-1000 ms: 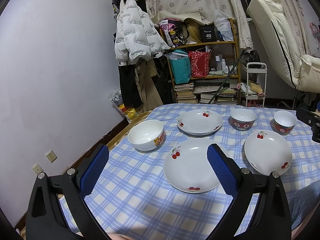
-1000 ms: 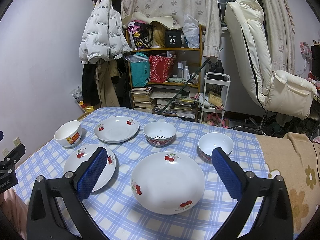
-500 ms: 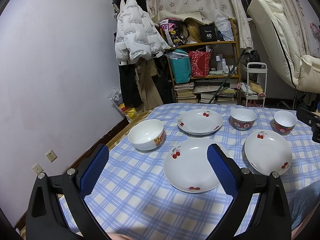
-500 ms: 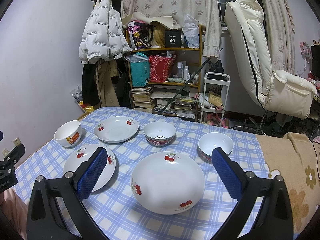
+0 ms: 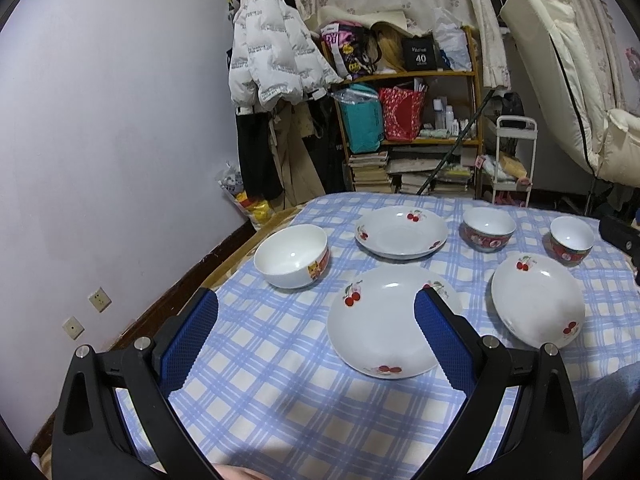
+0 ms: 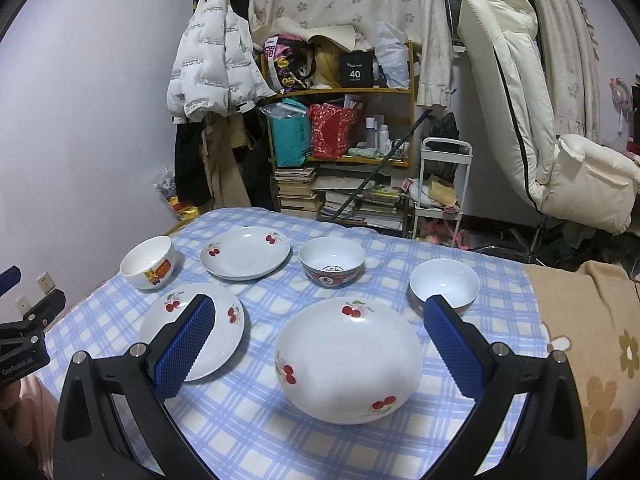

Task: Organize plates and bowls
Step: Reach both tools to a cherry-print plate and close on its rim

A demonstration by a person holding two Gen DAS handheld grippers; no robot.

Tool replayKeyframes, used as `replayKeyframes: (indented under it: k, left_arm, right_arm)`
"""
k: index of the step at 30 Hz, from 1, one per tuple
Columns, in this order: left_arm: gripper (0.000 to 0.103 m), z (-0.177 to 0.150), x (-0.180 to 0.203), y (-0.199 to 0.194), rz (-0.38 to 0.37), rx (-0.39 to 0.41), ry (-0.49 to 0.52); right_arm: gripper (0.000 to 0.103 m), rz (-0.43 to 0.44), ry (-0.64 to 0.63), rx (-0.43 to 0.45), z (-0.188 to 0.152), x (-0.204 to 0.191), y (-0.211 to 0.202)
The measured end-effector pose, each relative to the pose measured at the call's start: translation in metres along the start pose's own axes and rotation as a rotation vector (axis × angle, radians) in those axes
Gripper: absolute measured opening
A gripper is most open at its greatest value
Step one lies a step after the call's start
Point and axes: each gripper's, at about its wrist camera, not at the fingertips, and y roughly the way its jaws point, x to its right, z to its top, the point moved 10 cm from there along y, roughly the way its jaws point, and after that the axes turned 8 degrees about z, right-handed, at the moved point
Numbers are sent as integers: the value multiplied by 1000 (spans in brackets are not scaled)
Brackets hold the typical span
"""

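Observation:
Three white cherry-print plates lie on the blue checked tablecloth: a near one (image 5: pixel 380 320), a far one (image 5: pixel 401 231) and a right one (image 5: pixel 536 300). Three bowls stand there: a white one with an orange picture (image 5: pixel 292 256), a red-patterned one (image 5: pixel 489 229) and a smaller red one (image 5: pixel 571 240). My left gripper (image 5: pixel 316 316) is open and empty above the table's near edge, in front of the near plate. My right gripper (image 6: pixel 320 320) is open and empty, with the right plate (image 6: pixel 347 360) between its fingers' line of sight. The small bowl (image 6: pixel 444 286) sits just beyond its right finger.
The table (image 5: pixel 280 380) stands next to a lilac wall (image 5: pixel 100 140). Beyond the far edge are a cluttered wooden shelf (image 5: pixel 408 120), a hanging white jacket (image 5: pixel 272 68), a small white cart (image 5: pixel 514 160) and a cream recliner (image 6: pixel 540 120). A tan flowered blanket (image 6: pixel 592 340) covers the table's right side.

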Motion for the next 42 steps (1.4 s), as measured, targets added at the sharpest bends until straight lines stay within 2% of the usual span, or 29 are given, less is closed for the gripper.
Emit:
replayKeyframes:
  k: [7, 10, 13, 17, 21, 29, 31, 35, 38, 42]
  left_arm:
    - [97, 5, 4, 13, -14, -50, 8]
    - [97, 10, 8, 20, -45, -91, 21]
    - [97, 17, 8, 30, -26, -118, 35]
    - [97, 20, 15, 51, -58, -199, 51]
    - [97, 18, 10, 76, -33, -255, 14]
    - [97, -13, 13, 133, -30, -402, -15]
    - [97, -22, 14, 146, -41, -447, -48]
    - [97, -44, 11, 171, -18, -525, -109]
    - [97, -65, 13, 188, -13, -612, -123]
    - [97, -77, 14, 201, 1, -647, -112]
  right_arm:
    - [103, 6, -19, 22, 16, -16, 11]
    - [103, 3, -33, 27, 27, -21, 16]
    - [103, 9, -39, 31, 38, -26, 26]
    - [103, 22, -40, 9, 47, -31, 44]
    - [103, 63, -47, -19, 51, -43, 67]
    - [103, 91, -127, -106, 43, -63, 119]
    - [103, 92, -137, -128, 39, -66, 132]
    - [103, 123, -161, -158, 31, -78, 158]
    - [103, 127, -197, -203, 15, -86, 179]
    - [103, 143, -207, -271, -7, -89, 202]
